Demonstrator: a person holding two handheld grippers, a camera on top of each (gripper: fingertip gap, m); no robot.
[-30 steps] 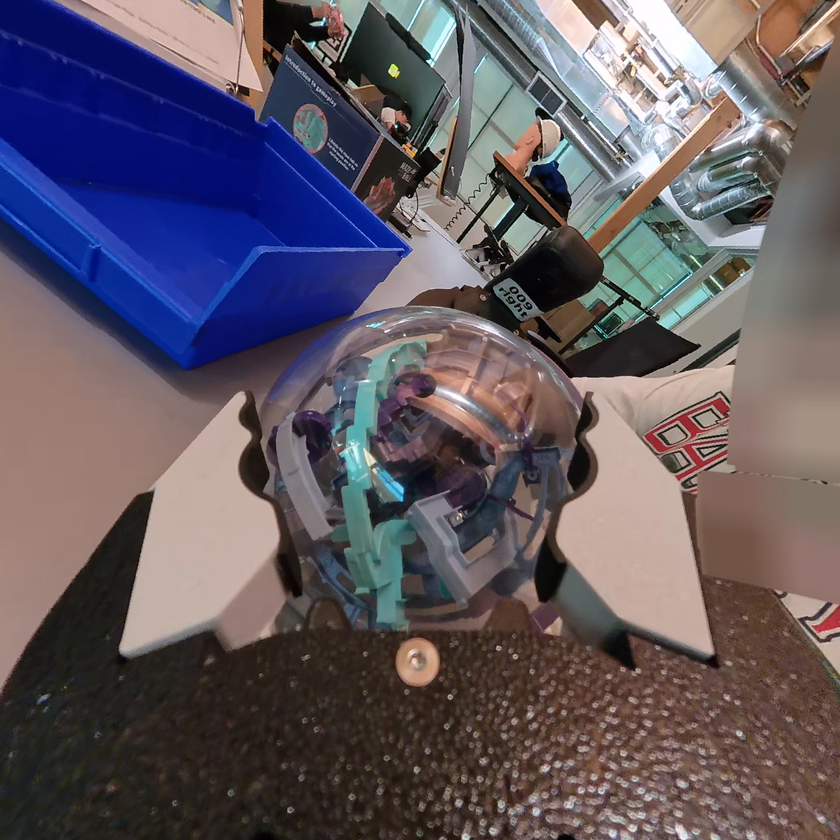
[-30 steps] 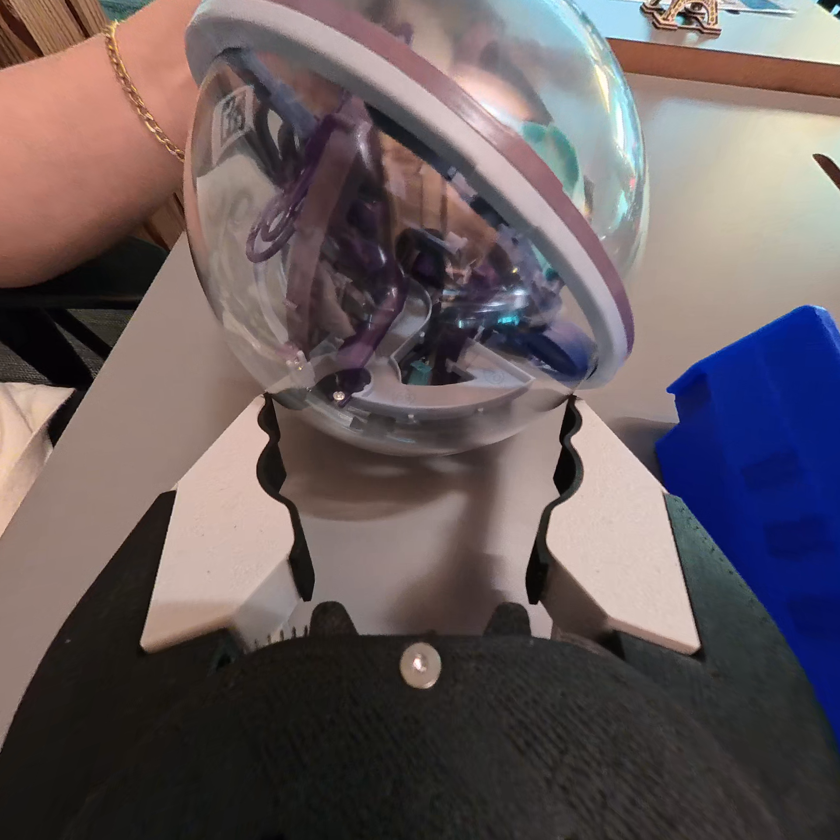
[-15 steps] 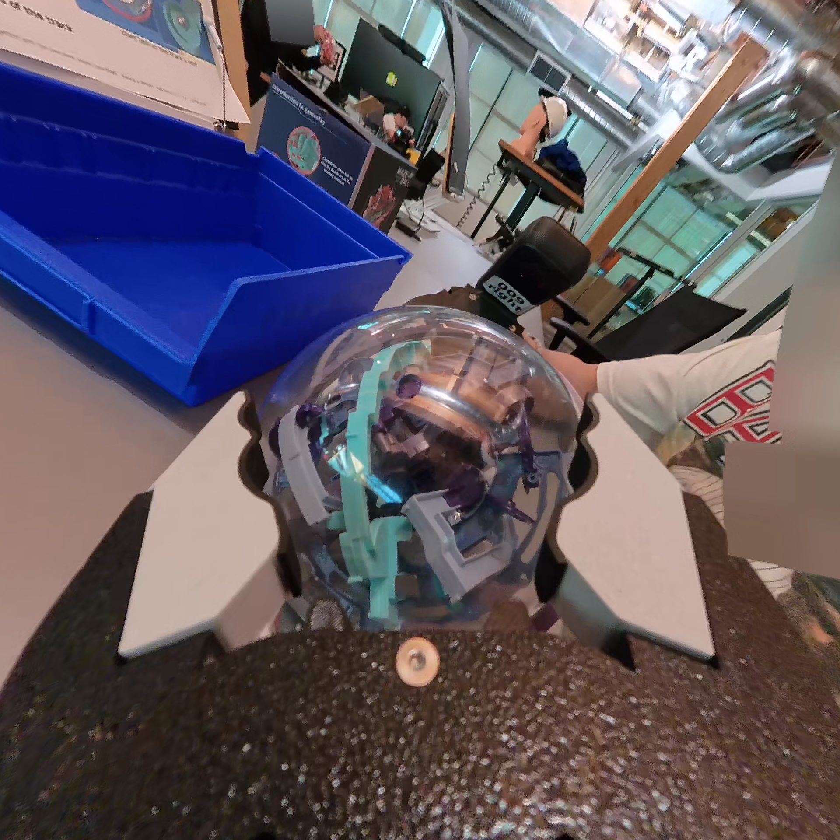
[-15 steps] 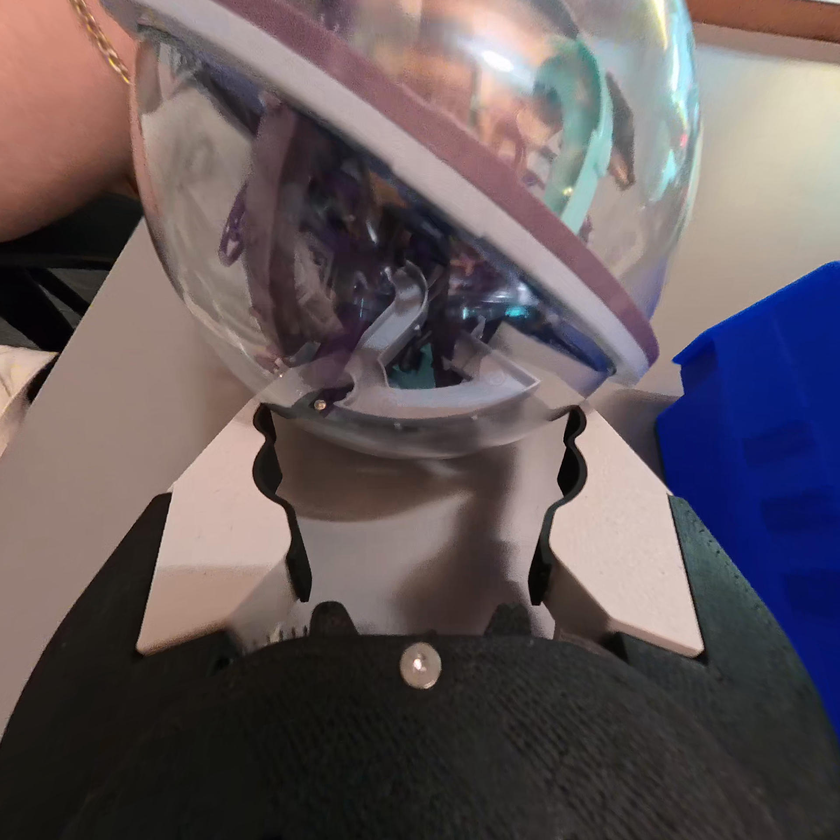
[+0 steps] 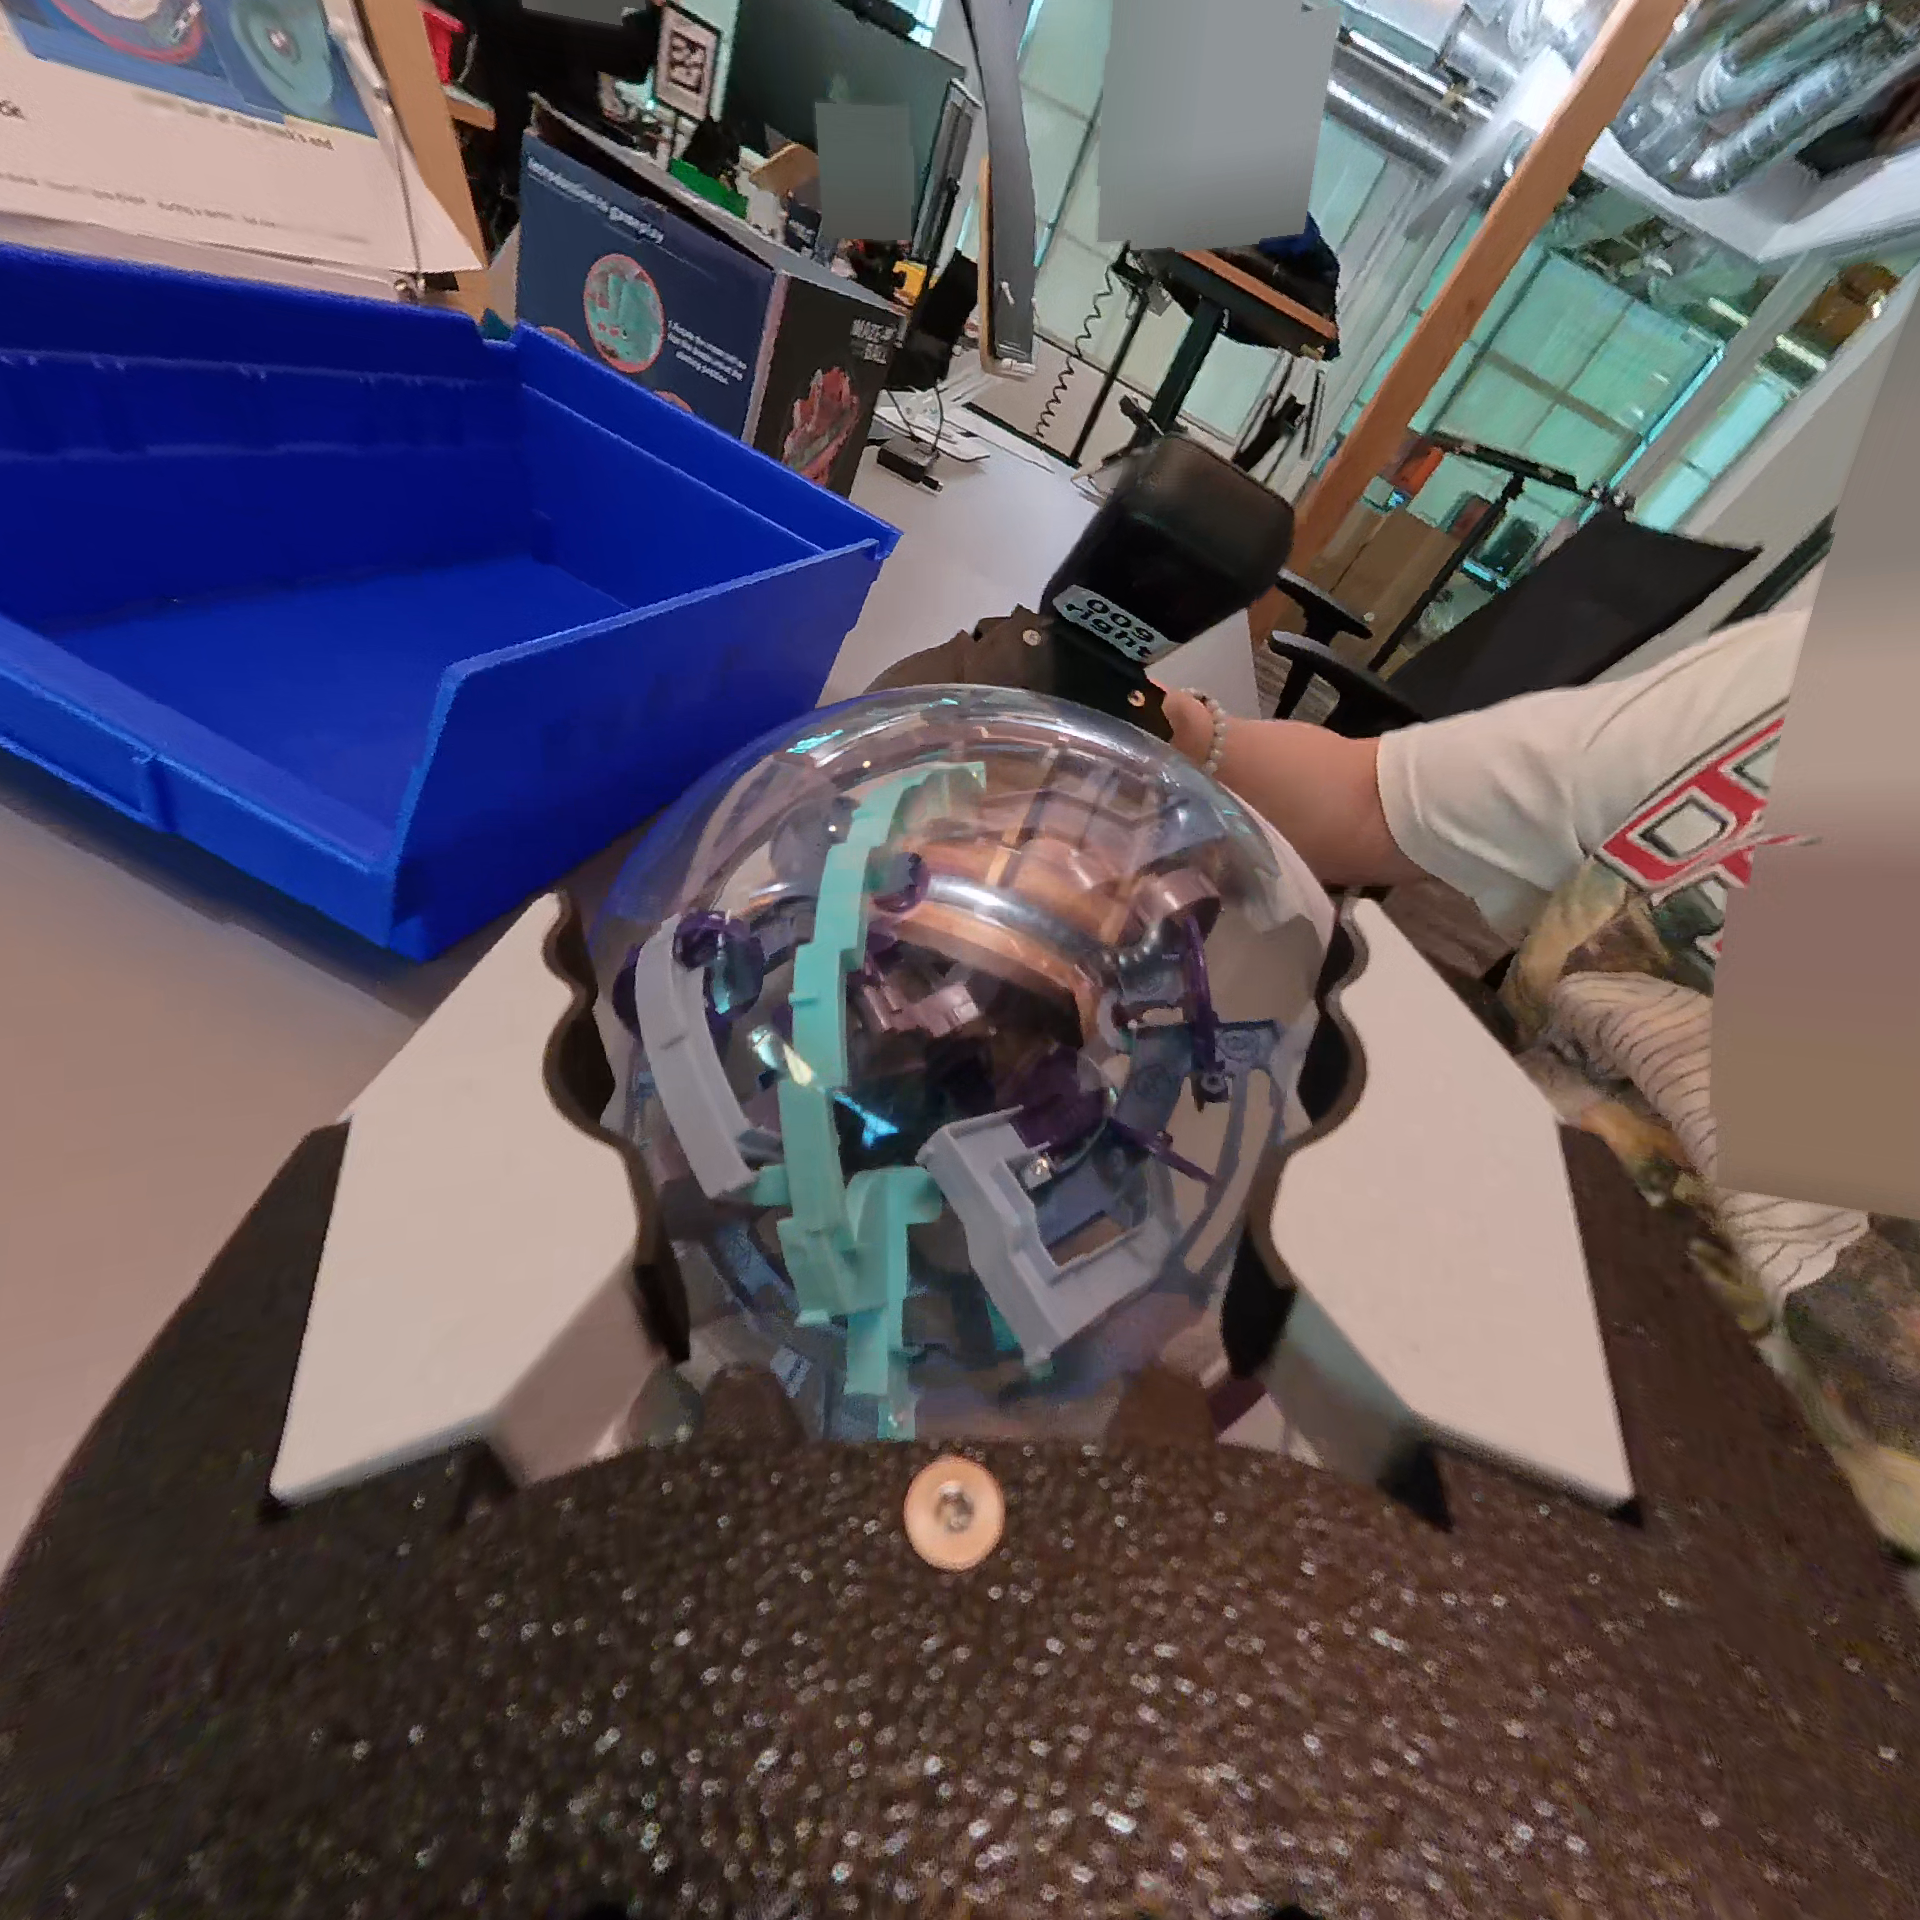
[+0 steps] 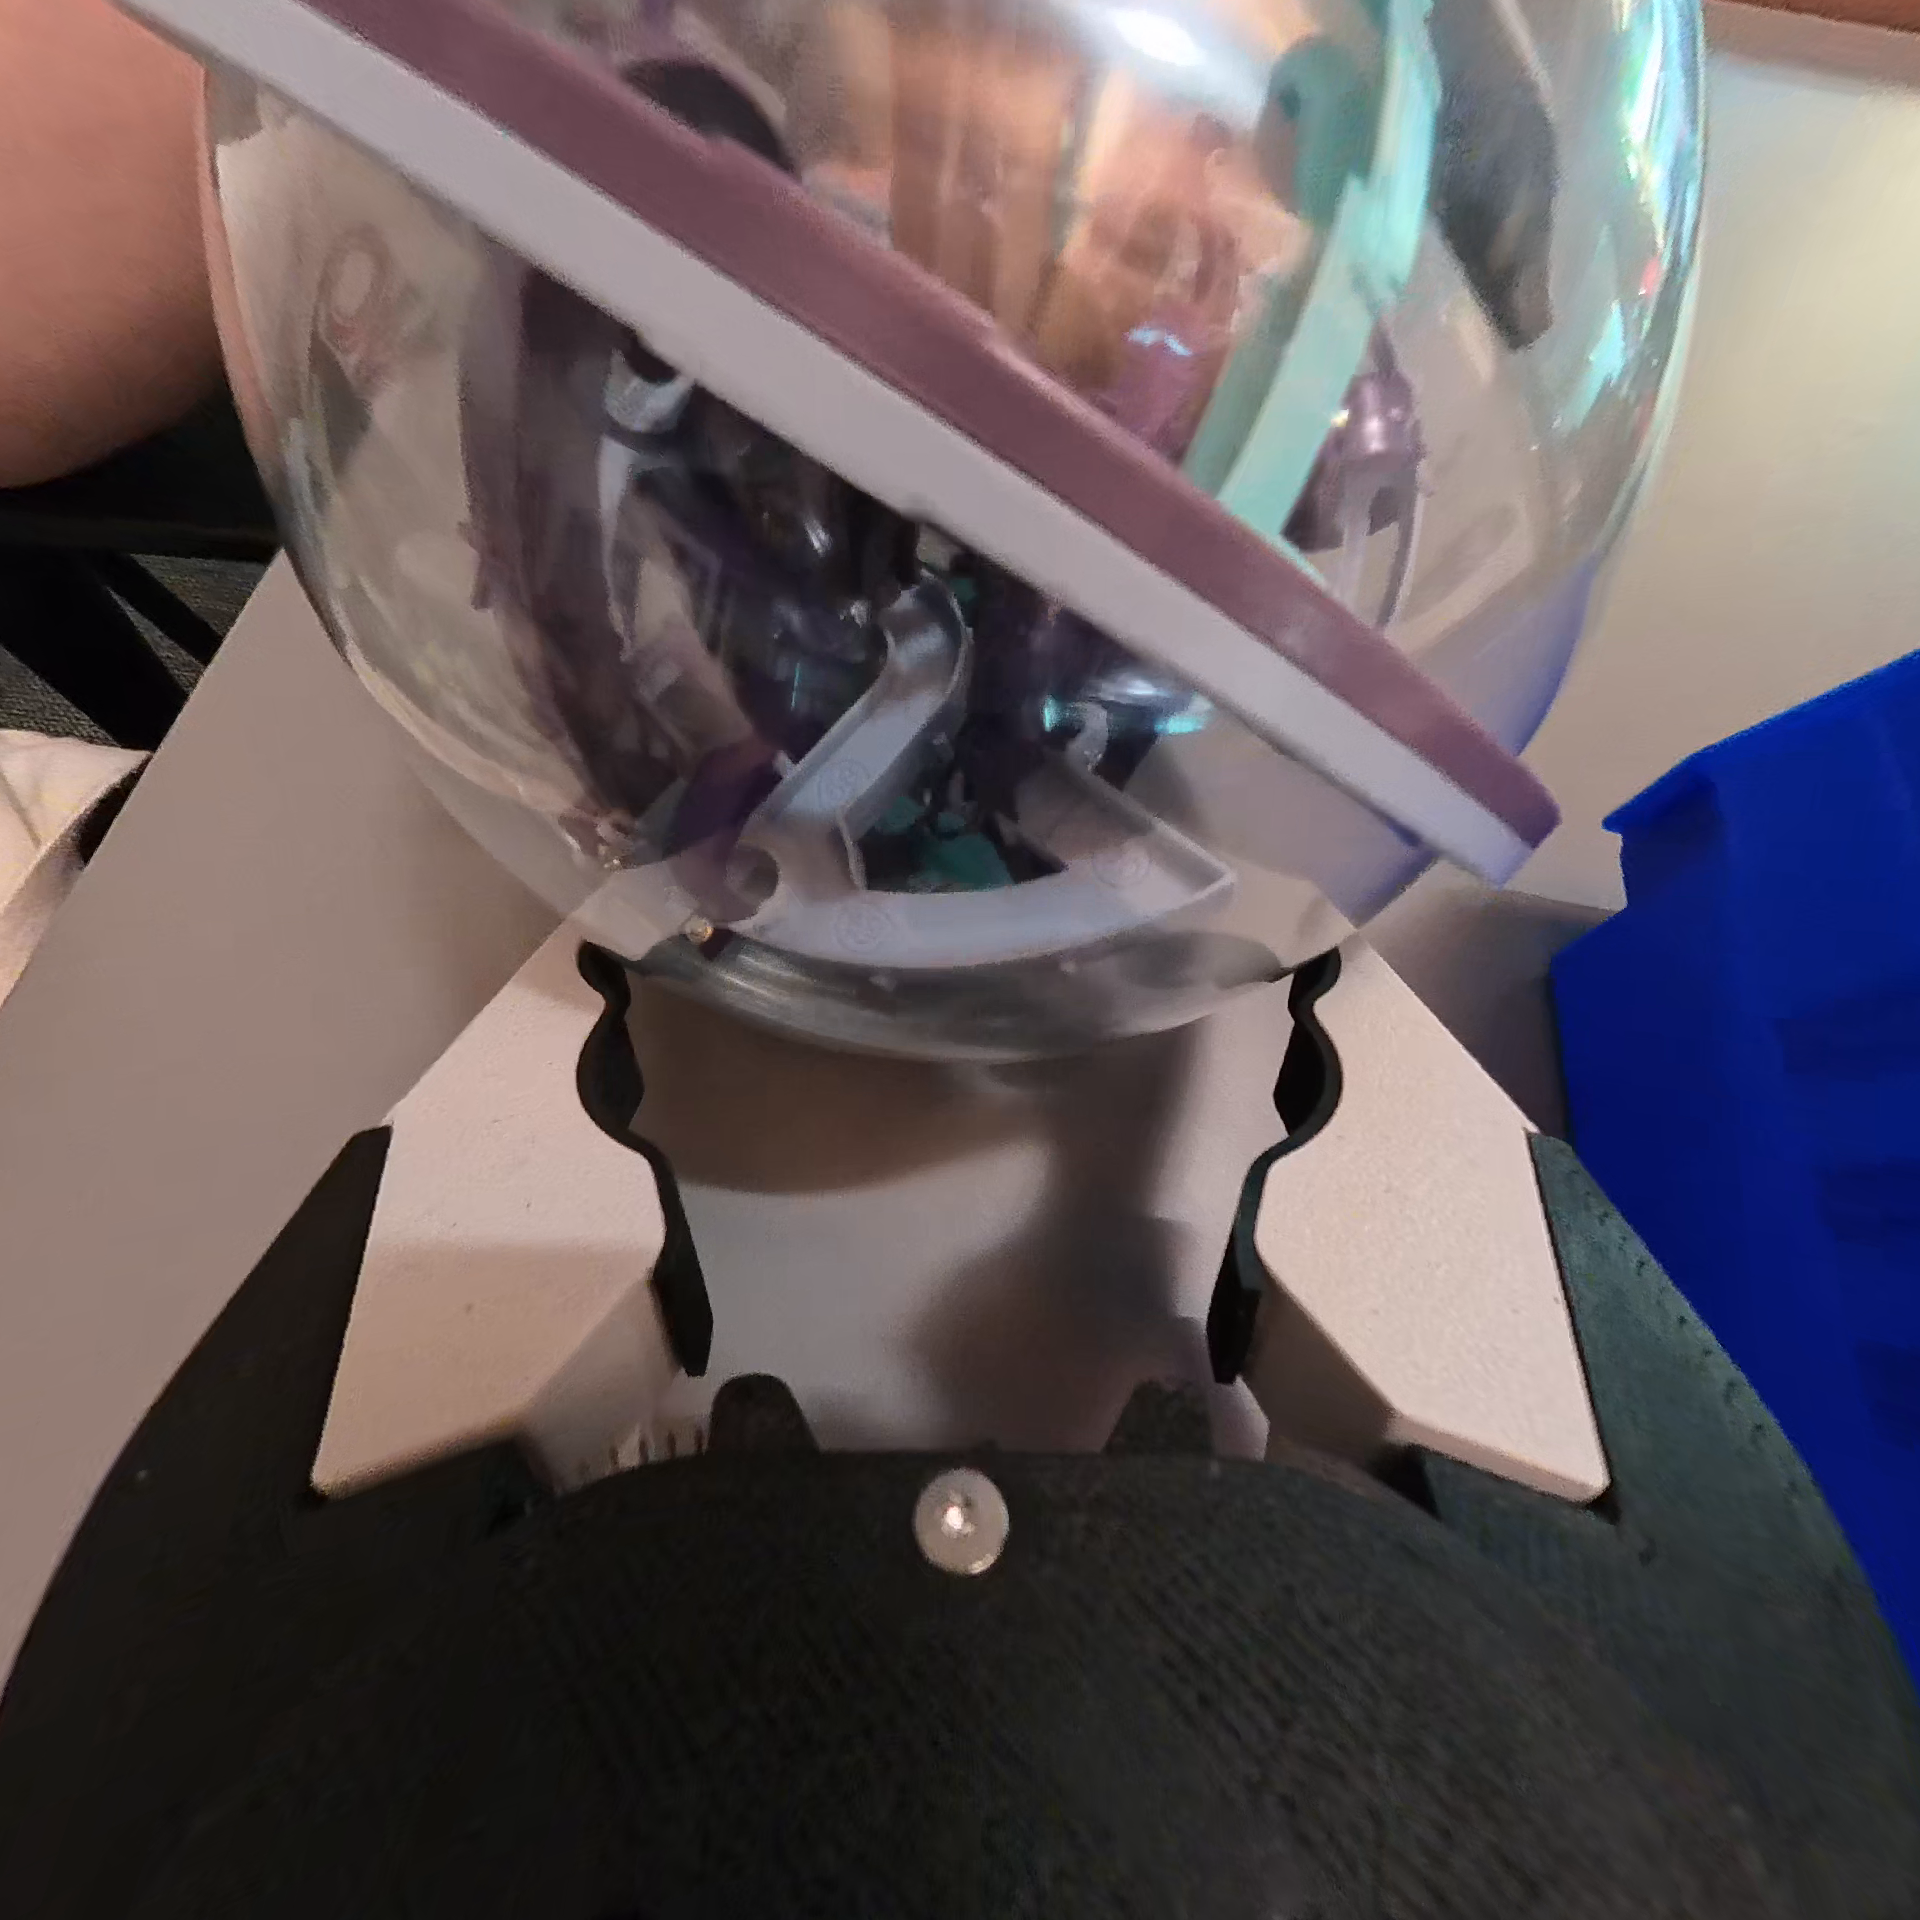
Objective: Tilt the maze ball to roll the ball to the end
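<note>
Fingers (image 5: 1455,1195) of the left gripper (image 5: 956,1039) are spread wide and clamped against both flanks of the maze ball (image 5: 956,1039), the clear sphere seated deep between the dark wavy pads. Tips of the right gripper (image 6: 956,971) meet the same sphere from the opposite side, its fingers (image 6: 499,1195) braced on the lower curve, so the ball hangs above the grey tabletop (image 5: 156,1039) between both tools. From the right wrist view the purple-and-white equator band (image 6: 935,416) runs steeply slanted, so the sphere is well tipped.

Progress is hard to judge. Teal, grey and purple tracks (image 5: 831,1091) fill the inside, but I cannot make out the small rolling ball for certain, nor the end of the course; tilting seems under way and the finish not yet shown.

Beyond lie an empty blue bin (image 5: 364,623), a dark printed box (image 5: 665,332) carrying lettering and a maze picture, and printed sheets (image 5: 187,125). A small label (image 5: 1117,623) sits on the far gripper's black body; the person's sleeve (image 5: 1558,779) bears red lettering.
</note>
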